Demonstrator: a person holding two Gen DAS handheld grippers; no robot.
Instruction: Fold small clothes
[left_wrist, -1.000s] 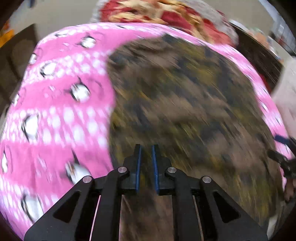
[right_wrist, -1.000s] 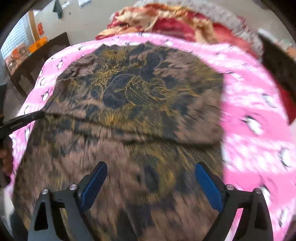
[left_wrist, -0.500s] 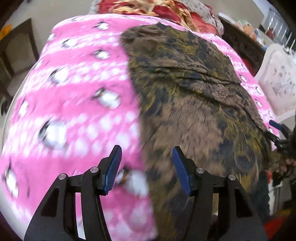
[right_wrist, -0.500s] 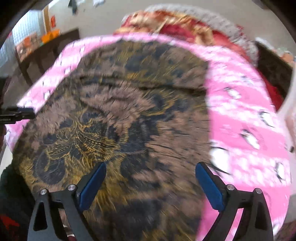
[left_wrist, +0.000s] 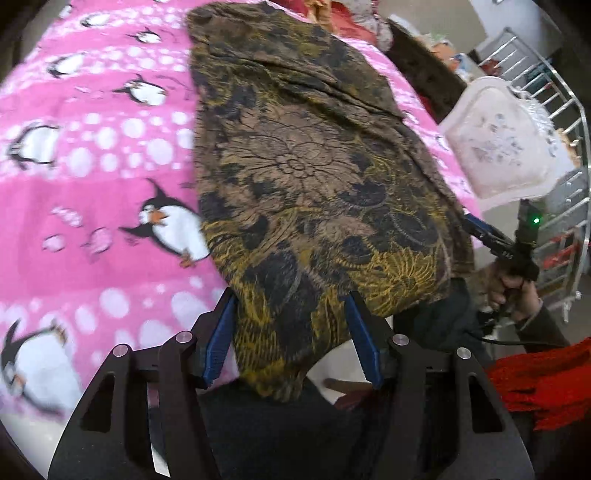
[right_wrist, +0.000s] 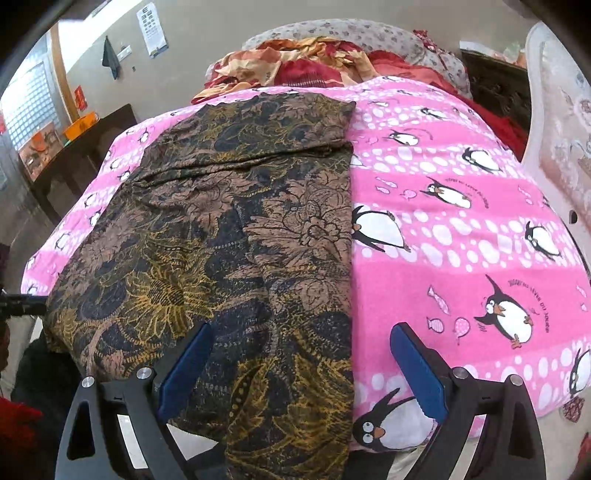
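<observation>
A brown, black and gold flower-print garment (left_wrist: 310, 177) (right_wrist: 229, 236) lies lengthwise on a pink penguin blanket (left_wrist: 92, 155) (right_wrist: 461, 240), with a fold line across its far part. Its near end droops over the bed's front edge. My left gripper (left_wrist: 291, 336) is open over the garment's near left corner, and the cloth shows between the fingers without being pinched. My right gripper (right_wrist: 301, 369) is open wide over the garment's near right edge, one finger over cloth and the other over blanket. The left wrist view shows the right gripper (left_wrist: 491, 236) in a hand.
Crumpled red and orange bedding (right_wrist: 295, 62) and a pillow lie at the far end of the bed. A white plastic chair (left_wrist: 498, 147) and a metal rack (left_wrist: 561, 110) stand to the right. A dark wooden table (right_wrist: 74, 147) stands to the left. Red cloth (left_wrist: 546, 384) is near the front edge.
The left gripper went from shut to open. Both grippers drew back toward the bed's near edge, and the garment now lies spread out with its near end over the edge.
</observation>
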